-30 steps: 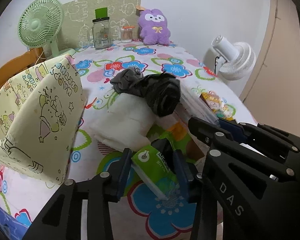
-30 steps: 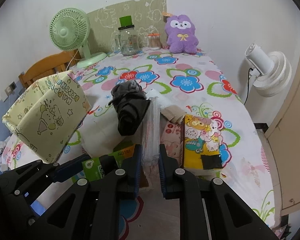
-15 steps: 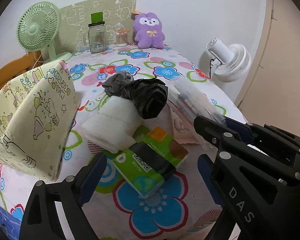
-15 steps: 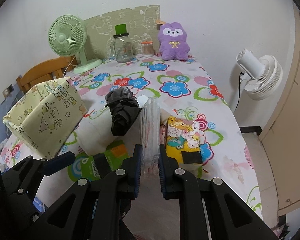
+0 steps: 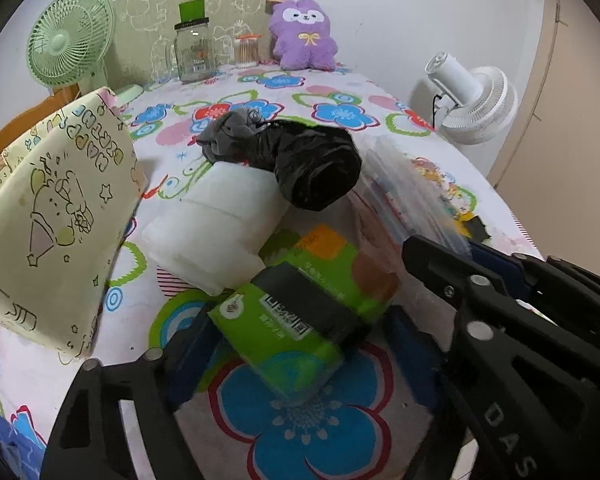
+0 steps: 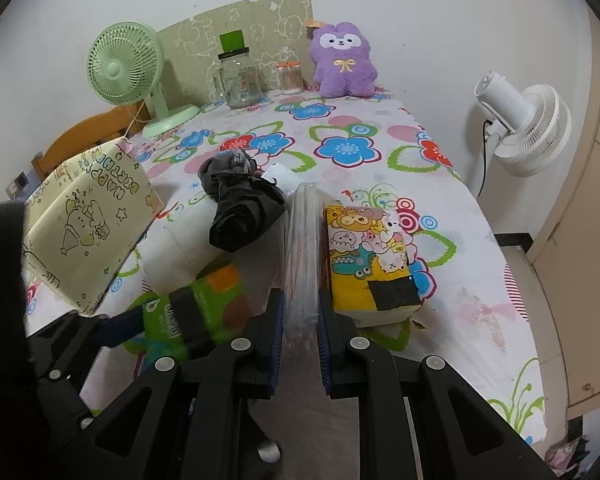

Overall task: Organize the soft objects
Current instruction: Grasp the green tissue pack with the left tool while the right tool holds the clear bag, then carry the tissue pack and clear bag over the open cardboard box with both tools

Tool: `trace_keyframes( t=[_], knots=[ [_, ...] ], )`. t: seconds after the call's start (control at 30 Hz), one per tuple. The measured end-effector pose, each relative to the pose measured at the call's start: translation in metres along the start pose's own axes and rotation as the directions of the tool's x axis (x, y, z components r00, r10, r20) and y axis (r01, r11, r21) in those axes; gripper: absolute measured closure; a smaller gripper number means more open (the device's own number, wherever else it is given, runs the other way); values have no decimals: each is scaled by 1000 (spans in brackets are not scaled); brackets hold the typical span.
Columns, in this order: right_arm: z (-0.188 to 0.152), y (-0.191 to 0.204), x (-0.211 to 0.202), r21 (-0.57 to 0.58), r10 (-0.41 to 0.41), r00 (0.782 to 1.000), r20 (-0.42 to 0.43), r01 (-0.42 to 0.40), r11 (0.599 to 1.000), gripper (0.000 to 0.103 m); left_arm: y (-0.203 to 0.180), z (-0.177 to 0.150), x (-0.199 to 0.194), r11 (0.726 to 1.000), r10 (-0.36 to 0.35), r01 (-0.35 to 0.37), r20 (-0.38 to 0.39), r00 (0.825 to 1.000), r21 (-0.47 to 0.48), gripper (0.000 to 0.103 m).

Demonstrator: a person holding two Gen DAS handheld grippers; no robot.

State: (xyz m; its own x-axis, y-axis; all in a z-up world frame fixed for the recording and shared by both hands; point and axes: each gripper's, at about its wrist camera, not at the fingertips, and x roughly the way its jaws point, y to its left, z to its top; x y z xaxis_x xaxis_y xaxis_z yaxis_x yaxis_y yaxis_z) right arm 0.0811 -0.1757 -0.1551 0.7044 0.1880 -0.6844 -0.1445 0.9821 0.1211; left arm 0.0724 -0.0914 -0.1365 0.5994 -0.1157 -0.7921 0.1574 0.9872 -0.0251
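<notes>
A green tissue pack point(image 5: 300, 312) lies on the flowered tablecloth point(image 5: 332, 432), and my left gripper point(image 5: 296, 340) is open with its fingers on either side of it. The pack also shows in the right wrist view point(image 6: 192, 312). My right gripper point(image 6: 300, 324) is shut on a clear plastic bag point(image 6: 302, 240), which stands up between its fingers. A black cloth bundle point(image 5: 300, 160) rests on a white soft pack point(image 5: 220, 232). A yellow cartoon tissue pack point(image 6: 368, 256) lies right of the clear bag.
A yellow cartoon fabric box point(image 5: 52, 216) stands open at the left. A purple plush point(image 6: 342, 60), a glass jar point(image 6: 240, 80), a swab jar point(image 6: 290, 78) and a green fan point(image 6: 128, 68) stand at the back wall. A white fan point(image 6: 524, 128) stands off the table's right edge.
My left gripper let go of the green tissue pack, opened wide and drew back, then moved in again so its fingers flank the pack. My right gripper stayed shut on the clear bag.
</notes>
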Motion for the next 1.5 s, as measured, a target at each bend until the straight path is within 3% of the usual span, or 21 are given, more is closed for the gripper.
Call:
trace_keyframes(
  t=[0.27,1.03,1.5],
  knots=[
    [4,4,-3,1,16,1000,2,-16,1000,84,4,2,-8,1000,-2,2,23,1000,-15,32],
    [28,26,-64,-31,11,990,139,-7,1000,84,10,20,-74,1000,2,1,176,984,-17,33],
    [46,41,-86,-40,16,982,188,-9,999,84,21,36,-100,1000,14,-9,223,975,-27,33]
  ],
)
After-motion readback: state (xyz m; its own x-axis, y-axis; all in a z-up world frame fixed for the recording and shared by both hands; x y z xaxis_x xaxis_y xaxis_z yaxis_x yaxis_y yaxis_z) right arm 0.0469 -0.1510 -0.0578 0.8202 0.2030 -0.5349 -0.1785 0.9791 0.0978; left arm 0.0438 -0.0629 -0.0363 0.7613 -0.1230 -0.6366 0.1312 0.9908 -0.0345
